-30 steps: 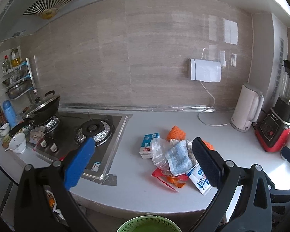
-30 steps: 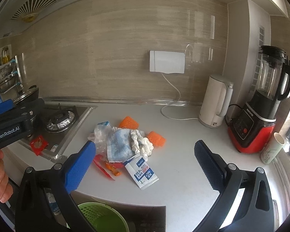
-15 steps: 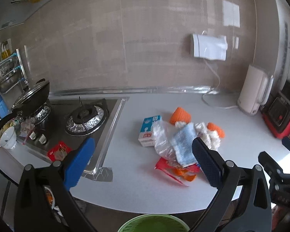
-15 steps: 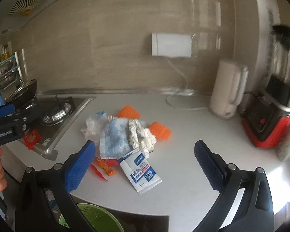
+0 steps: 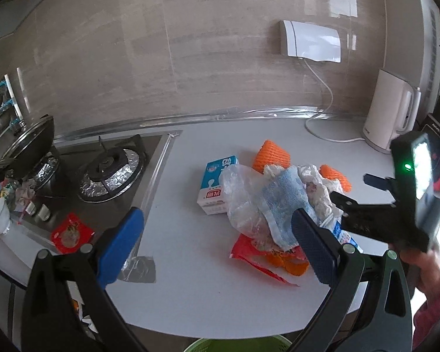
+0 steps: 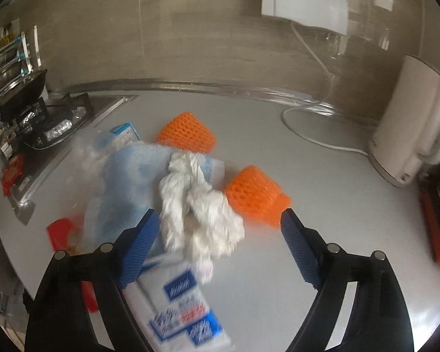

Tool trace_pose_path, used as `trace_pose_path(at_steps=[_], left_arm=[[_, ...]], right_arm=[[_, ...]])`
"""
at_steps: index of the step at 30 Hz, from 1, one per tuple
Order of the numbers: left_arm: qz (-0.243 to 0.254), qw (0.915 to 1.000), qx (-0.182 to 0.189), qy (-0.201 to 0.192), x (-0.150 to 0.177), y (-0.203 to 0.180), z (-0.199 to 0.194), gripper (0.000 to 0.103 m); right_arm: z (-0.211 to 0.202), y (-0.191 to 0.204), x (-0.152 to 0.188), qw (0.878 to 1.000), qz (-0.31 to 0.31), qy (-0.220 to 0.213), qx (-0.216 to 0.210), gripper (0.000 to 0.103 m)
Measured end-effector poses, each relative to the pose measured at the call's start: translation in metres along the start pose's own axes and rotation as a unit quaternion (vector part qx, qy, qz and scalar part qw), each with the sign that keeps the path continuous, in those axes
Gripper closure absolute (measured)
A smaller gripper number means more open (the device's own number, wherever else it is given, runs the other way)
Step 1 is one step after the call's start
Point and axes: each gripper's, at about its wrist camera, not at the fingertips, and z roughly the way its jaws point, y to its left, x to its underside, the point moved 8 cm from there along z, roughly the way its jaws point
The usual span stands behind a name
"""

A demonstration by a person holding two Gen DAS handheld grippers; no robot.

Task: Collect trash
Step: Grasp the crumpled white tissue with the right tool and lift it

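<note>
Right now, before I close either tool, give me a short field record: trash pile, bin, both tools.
pile: crumpled white paper, blue cloth, clear plastic bag, milk carton, two orange foam nets, red wrapper
surface: white counter
bin: green basket below the counter edge
right tool: open, just been closing, white paper between its jaws, not gripped
left tool: open, empty

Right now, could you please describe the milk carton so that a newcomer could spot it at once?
Find the gas stove on the left of the white countertop; the trash pile lies just to its right. The milk carton sits at the pile's stove-side edge, partly under a clear plastic bag: the only boxy item, white and blue with a red label.
</note>
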Motion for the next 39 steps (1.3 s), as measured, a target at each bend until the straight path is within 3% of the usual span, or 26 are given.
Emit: trace_pose_path(at_steps=[2, 4, 6, 8, 13, 25, 29, 34, 39], left_arm=[[0.001, 1.0000, 0.004, 0.005, -0.001, -0.001, 0.006, 0.006], [0.002, 1.0000, 0.004, 0.006, -0.002, -0.002, 0.010, 0.006], [0.004, 1.0000, 0.004, 0.008, -0.002, -0.003, 0.012, 0.006], [0.006, 0.9999, 0.006, 0.010, -0.002, -0.006, 0.015, 0.006], [0.007, 0.9998, 0.009, 0.013, -0.005, -0.009, 0.020, 0.006], [0.006, 0.9998, 0.012, 0.012, -0.005, -0.009, 0.018, 0.006], [0.013, 0.9991, 0.037, 0.017, 0.000, -0.022, 0.017, 0.006], [0.031, 0.9962, 0.077, 0.029, 0.012, -0.062, 0.018, 0.006], [0.012, 0.9960, 0.079, 0.041, 0.013, -0.078, 0.029, 0.006]], right_arm=[[0.013, 0.001, -0.003, 1.000, -0.009, 0.008, -0.001, 0.025], [0.025, 0.001, -0.003, 1.000, -0.010, 0.024, -0.009, 0.039], [0.031, 0.000, -0.001, 0.999, -0.006, 0.039, -0.027, 0.067], [0.033, -0.002, 0.002, 0.997, 0.010, 0.050, -0.051, 0.081], [0.018, -0.006, -0.003, 0.996, 0.028, 0.031, -0.074, 0.084], [-0.038, -0.031, -0.041, 0.993, 0.062, -0.057, -0.079, 0.088], [-0.072, -0.035, -0.048, 0.992, 0.062, -0.085, -0.069, 0.088], [-0.107, -0.043, -0.035, 0.992, 0.068, -0.094, -0.051, 0.088], [-0.129, -0.049, -0.011, 0.992, 0.075, -0.095, -0.043, 0.088]])
